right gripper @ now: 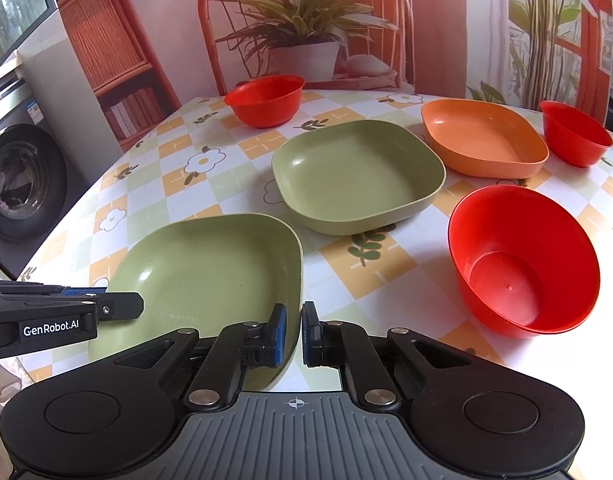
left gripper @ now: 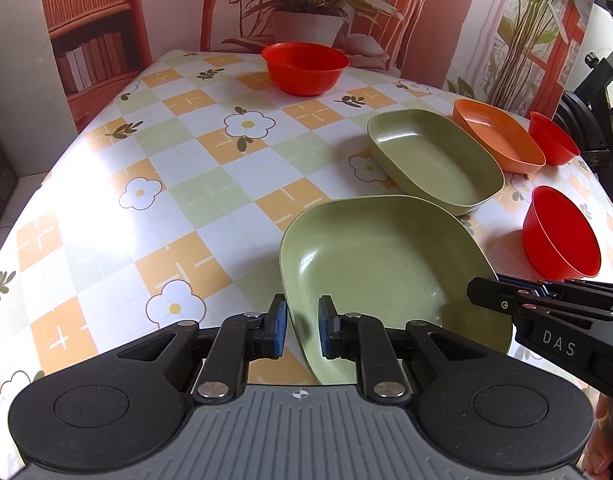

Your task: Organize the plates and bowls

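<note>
**Both grippers at the near green plate**

The table (right gripper: 154,148) is carrying three plates and three red bowls. The near green plate (right gripper: 210,276) is sitting at the front edge. The right gripper (right gripper: 293,330) is straddling its right rim, jaws narrowly apart. The left gripper (left gripper: 302,330) is straddling its left rim, jaws wider; contact cannot be told.

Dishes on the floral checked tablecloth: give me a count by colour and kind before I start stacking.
Green square plastic plates: 2, the near one and the far one
Orange square plastic plate: 1
Red round plastic bowls: 3, near right, far right, far left
Total: 6 dishes
</note>
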Motion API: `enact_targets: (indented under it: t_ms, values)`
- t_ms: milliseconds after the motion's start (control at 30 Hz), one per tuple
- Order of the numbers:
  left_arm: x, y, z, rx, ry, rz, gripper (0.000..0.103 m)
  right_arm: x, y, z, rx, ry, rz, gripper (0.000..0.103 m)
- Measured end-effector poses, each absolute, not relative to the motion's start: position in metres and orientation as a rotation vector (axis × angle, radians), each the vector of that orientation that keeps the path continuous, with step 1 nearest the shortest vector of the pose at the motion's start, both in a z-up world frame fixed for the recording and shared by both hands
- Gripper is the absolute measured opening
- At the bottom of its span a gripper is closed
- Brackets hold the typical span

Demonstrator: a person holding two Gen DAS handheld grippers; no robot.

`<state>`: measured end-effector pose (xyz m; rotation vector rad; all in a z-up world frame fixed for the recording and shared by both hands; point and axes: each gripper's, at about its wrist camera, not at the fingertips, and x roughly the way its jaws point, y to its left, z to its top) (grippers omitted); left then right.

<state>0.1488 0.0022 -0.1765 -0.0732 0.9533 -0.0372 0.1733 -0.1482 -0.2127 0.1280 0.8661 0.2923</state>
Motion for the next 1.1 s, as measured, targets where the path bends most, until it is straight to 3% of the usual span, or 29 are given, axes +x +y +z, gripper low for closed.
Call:
enact_targets:
  t_ms: [733,1100]
  values:
    - [0.162,-0.009,-0.037,-0.092,0.641,-0.139,0.018,0.203,-0.178,-0.074,0.100,0.564,0.300,0.008]
    - [0.210,-0.026,-0.001,-0.035,0.557,-0.167,0.018,0.239,-0.191,-0.049,0.099,0.470,0.260,0.008]
